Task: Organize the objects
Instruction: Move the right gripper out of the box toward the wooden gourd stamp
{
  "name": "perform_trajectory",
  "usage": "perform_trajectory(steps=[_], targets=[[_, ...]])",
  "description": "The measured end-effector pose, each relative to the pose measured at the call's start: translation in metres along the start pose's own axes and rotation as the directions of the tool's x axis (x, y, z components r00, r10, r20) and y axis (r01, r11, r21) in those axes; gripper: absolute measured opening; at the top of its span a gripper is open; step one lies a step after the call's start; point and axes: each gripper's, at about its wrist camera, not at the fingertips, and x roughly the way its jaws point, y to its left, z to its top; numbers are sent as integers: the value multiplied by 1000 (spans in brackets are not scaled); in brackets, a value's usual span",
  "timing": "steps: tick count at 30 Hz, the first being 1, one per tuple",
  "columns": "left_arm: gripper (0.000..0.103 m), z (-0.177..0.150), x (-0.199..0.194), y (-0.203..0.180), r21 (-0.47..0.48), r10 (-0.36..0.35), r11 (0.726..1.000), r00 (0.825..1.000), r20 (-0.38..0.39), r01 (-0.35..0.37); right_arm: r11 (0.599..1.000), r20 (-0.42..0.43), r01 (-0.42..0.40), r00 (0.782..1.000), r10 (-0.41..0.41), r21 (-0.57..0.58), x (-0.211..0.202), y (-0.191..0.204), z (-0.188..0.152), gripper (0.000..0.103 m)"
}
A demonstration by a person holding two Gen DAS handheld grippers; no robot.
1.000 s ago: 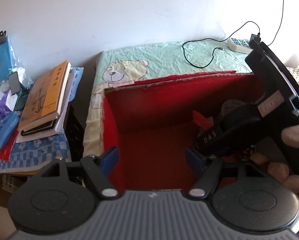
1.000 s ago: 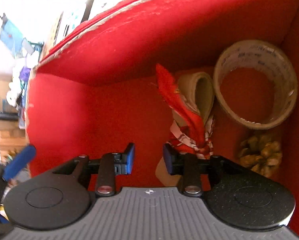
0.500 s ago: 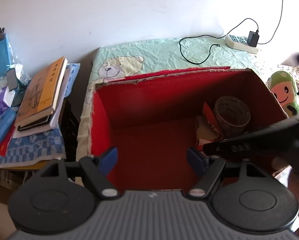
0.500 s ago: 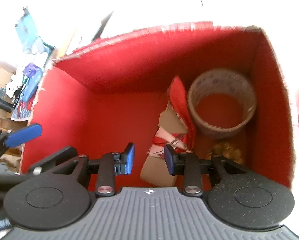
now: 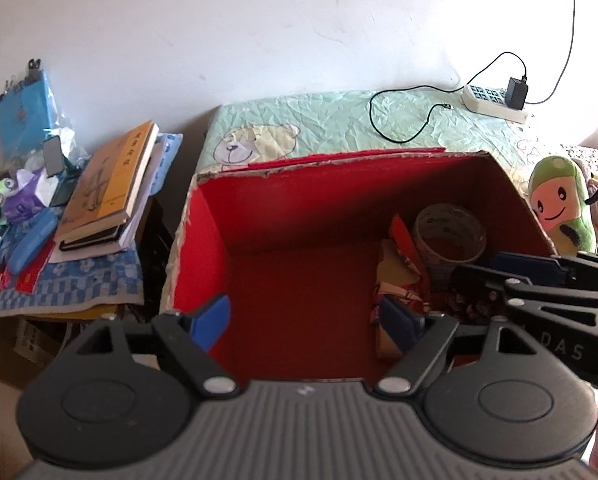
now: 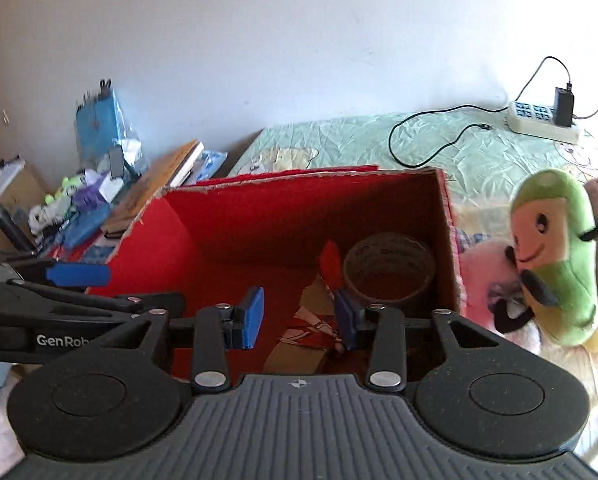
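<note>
Hovering over the red box (image 5: 203, 240), left gripper (image 5: 311, 318) has its fingers (image 5: 213, 318) spread wide, nothing between them, jaws just been opening; right gripper (image 6: 299, 314) likewise above the box, fingers (image 6: 253, 316) parted with a gap, holding nothing, jaws just been opening; right gripper also shows at the right edge of the left view, left gripper at the left edge of the right view; box sits on the bed (image 5: 339, 120), open top; inside, at its right end: tape roll (image 6: 389, 270) on its side against the right wall, red-and-white cloth (image 6: 315, 326) over a cardboard piece (image 6: 295, 354) just left of the roll, a brownish lump (image 5: 469, 306) near the front right corner, too small to identify; green plush (image 6: 555, 256) outside the box, right of it, leaning on a pink plush (image 6: 485, 276); power strip (image 6: 543, 122) with cable (image 6: 427, 136) on the bed behind; books (image 5: 107, 192) stacked on a cluttered side table (image 5: 79, 284) left of the box.
</note>
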Motion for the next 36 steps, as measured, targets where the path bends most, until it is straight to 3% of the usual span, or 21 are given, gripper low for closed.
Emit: perform_trajectory(steps=[6, 13, 19, 30, 36], targets=[[83, -8, -15, -15, -15, 36, 999, 999, 9, -36, 999, 54, -21, 998, 23, -45, -7, 4, -4, 42], [87, -21, -28, -25, -63, 92, 994, 996, -9, -92, 992, 27, -102, 994, 104, -71, -20, 0, -7, 42], [89, -35, -40, -30, -104, 146, 983, 989, -31, -148, 978, 15, -189, 981, 191, -91, -29, -1, -13, 42], [90, -63, -46, -41, -153, 176, 970, 980, -91, -188, 941, -27, -328, 945, 327, -80, -45, -11, -32, 42], [90, -76, -45, -51, -155, 187, 967, 975, -122, -205, 933, -63, -357, 933, 354, -52, -49, -16, -48, 41]])
